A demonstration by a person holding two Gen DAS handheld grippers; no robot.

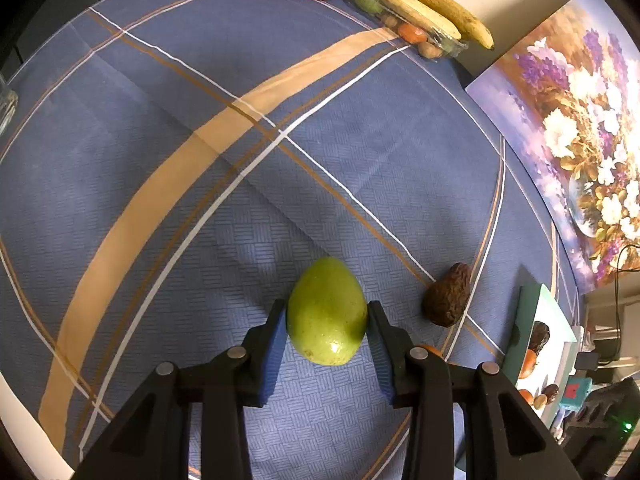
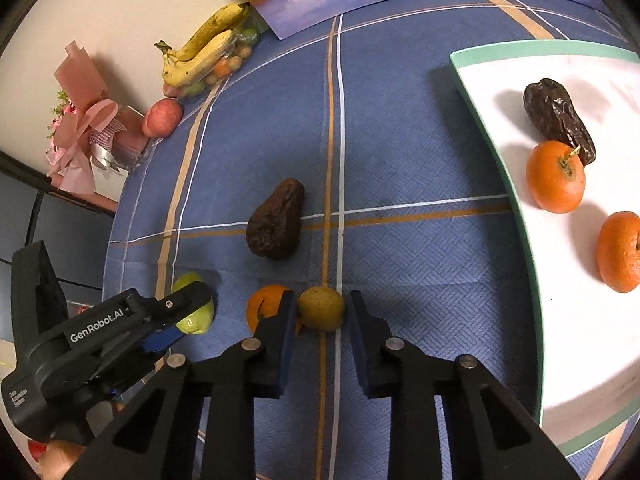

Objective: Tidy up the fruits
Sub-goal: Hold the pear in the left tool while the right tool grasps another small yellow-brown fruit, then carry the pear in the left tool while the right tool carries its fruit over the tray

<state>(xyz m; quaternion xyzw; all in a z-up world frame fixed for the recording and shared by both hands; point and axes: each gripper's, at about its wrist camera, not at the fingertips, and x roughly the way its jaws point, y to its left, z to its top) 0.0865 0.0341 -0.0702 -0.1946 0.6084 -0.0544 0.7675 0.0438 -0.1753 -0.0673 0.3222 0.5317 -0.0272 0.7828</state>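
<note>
blue plaid tablecloth (image 1: 168, 92), floral painting (image 1: 576, 140), pink bouquet (image 2: 82, 120)

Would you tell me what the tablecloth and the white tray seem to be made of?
Tablecloth: looks like woven fabric, matte, with a basket-weave texture and fold creases. White tray: probably plastic or coated board, smooth with a green rim; the look leaves it open.

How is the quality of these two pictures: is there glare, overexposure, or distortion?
Left wrist view: strong fisheye bending of the tablecloth stripes, a small glare spot on the green fruit, and the flower painting is washed out at the right edge. Right wrist view: the white tray is overexposed, with soft shadows beside the tangerines.
</note>
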